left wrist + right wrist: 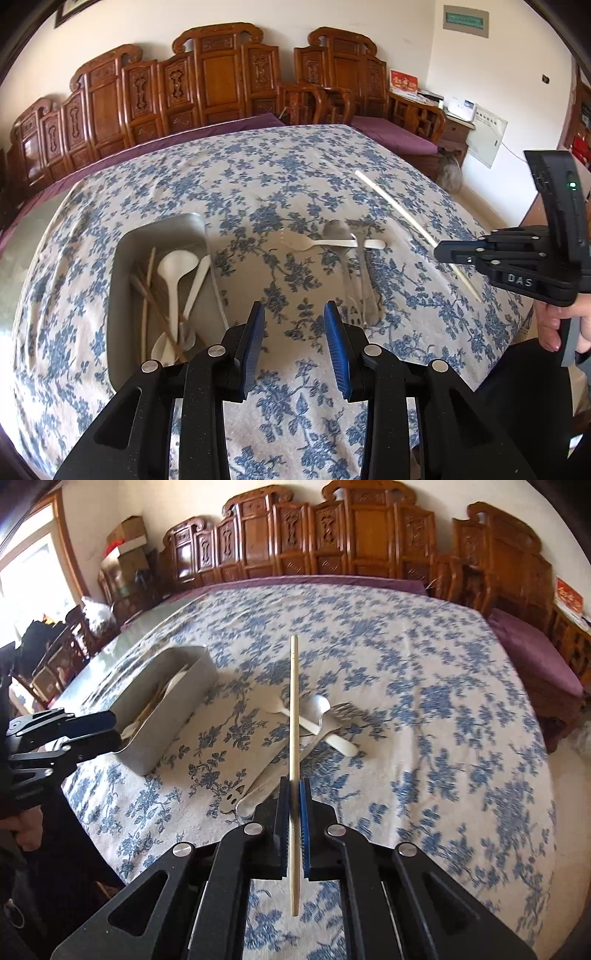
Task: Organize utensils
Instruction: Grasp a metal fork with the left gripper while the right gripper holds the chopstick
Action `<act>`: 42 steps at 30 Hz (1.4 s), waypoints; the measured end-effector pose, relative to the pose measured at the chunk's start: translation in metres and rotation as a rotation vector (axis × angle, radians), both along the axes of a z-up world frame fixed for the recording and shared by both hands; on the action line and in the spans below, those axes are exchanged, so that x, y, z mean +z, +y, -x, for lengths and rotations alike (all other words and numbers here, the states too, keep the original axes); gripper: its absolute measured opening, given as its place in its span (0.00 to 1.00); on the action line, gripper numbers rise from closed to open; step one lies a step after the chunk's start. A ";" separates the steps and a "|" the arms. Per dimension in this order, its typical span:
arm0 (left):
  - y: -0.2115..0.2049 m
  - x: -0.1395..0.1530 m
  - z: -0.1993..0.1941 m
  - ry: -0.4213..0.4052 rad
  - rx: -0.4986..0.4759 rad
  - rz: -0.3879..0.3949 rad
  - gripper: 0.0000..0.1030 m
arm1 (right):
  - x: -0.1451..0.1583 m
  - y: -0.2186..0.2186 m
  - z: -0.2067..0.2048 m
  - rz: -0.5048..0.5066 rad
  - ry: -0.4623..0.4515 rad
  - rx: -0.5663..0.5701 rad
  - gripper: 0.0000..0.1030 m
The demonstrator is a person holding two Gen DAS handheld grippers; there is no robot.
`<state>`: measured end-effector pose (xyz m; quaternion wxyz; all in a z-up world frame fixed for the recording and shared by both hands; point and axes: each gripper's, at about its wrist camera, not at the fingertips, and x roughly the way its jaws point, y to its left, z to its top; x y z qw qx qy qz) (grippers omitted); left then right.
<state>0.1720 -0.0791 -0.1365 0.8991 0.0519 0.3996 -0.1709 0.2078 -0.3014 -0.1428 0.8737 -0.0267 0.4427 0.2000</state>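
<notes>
The right gripper (294, 805) is clamped on a pale chopstick (294, 709) near its lower end, lifted above the bench (424, 738); so off-centre a pinch could let it pivot or slip on the way to the metal tray (177, 709) by the left edge. The left gripper (294, 332), jaws apart and empty, hovers just beside that tray and could be struck.

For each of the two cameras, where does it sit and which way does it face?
Left wrist: sits on the left hand-held gripper, looks down over the tablecloth at the metal tray; jaws apart, empty; the person's right hand shows.
Right wrist: sits on the right hand-held gripper, faces the same table; jaws shut on a chopstick.
Shared: tray, white plastic fork, each other's gripper.
</notes>
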 end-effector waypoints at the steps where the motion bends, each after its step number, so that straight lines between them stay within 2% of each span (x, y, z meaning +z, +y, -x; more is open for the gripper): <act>1: -0.003 0.000 -0.002 0.000 -0.004 -0.001 0.30 | 0.001 -0.003 0.001 0.003 -0.006 -0.012 0.06; 9: -0.034 -0.004 -0.030 0.035 -0.048 0.010 0.30 | -0.008 -0.038 -0.002 -0.002 0.010 -0.105 0.06; 16: -0.074 -0.022 -0.063 0.090 -0.093 0.011 0.30 | -0.016 -0.058 -0.007 -0.018 0.025 -0.147 0.06; 20: -0.098 -0.036 -0.079 0.117 -0.113 -0.013 0.28 | -0.020 -0.065 -0.009 -0.025 0.038 -0.161 0.06; 24: -0.117 -0.054 -0.096 0.149 -0.130 -0.037 0.20 | -0.024 -0.070 -0.012 -0.033 0.049 -0.169 0.06; 33: -0.133 -0.083 -0.122 0.199 -0.119 -0.080 0.17 | -0.026 -0.072 -0.014 -0.040 0.051 -0.173 0.06; 39: -0.134 -0.089 -0.127 0.210 -0.106 -0.097 0.17 | -0.024 -0.073 -0.015 -0.049 0.049 -0.174 0.06; 41: -0.136 -0.089 -0.127 0.203 -0.109 -0.118 0.15 | -0.024 -0.072 -0.014 -0.047 0.050 -0.173 0.06; 42: -0.137 -0.089 -0.127 0.200 -0.112 -0.122 0.09 | -0.024 -0.072 -0.014 -0.045 0.050 -0.172 0.06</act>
